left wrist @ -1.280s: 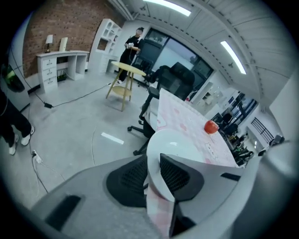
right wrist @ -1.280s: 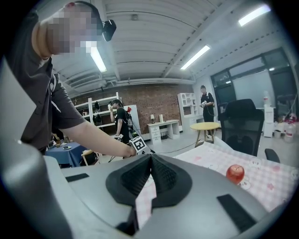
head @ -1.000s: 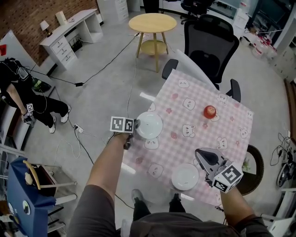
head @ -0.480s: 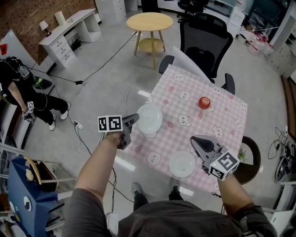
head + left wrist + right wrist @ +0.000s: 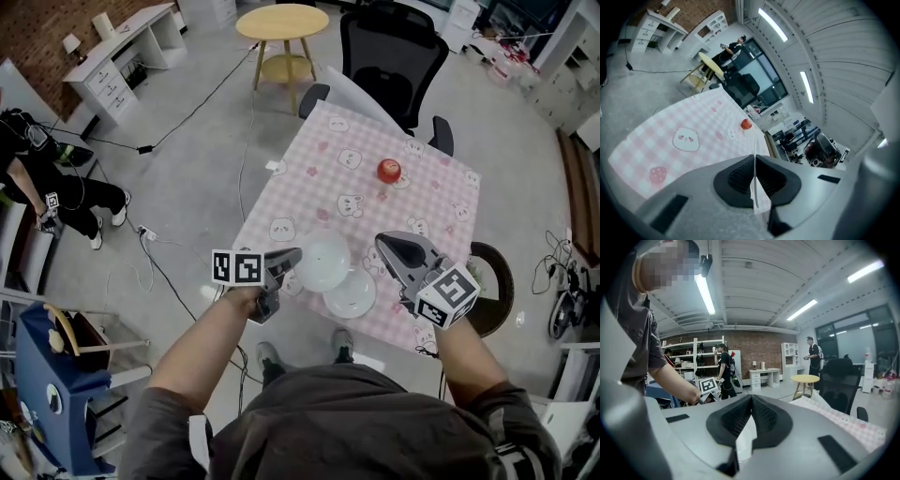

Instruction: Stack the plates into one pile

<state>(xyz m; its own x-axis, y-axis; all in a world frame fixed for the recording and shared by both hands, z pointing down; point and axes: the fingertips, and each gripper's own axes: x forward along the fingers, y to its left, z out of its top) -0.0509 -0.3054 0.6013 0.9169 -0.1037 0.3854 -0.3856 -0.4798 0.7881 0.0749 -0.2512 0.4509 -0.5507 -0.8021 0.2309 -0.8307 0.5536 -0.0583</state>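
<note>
Left gripper (image 5: 292,258): the jaws have just been closing and are clamped on the thin rim of a white round plate (image 5: 325,262), which is seen edge-on between the pads in the left gripper view. The plate is held clear of the pink-checked, cloth-covered counter (image 5: 375,202) and partly overlaps a second white plate (image 5: 352,295) lying below it, close to the counter's near edge. Right gripper (image 5: 384,246): the jaws are together with nothing held, and it hovers just beside both plates on their right. The stacking step is judged under way, with the set-down not yet made. Risks noted: the plate is gripped by one rim only, so it could tip or slip from the pads if swung. A release off centre could leave it sliding off the second white plate. A nudge to the lower plate could push it over the near edge, since little cloth is left there. The right gripper stands near enough that the carried plate could be knocked against it. Open room: the far half of the counter is bare except for a red apple (image 5: 389,170), well apart from the plates. Beyond the far corner a black office chair (image 5: 389,47) is noted. Approach from above appears unobstructed.
</note>
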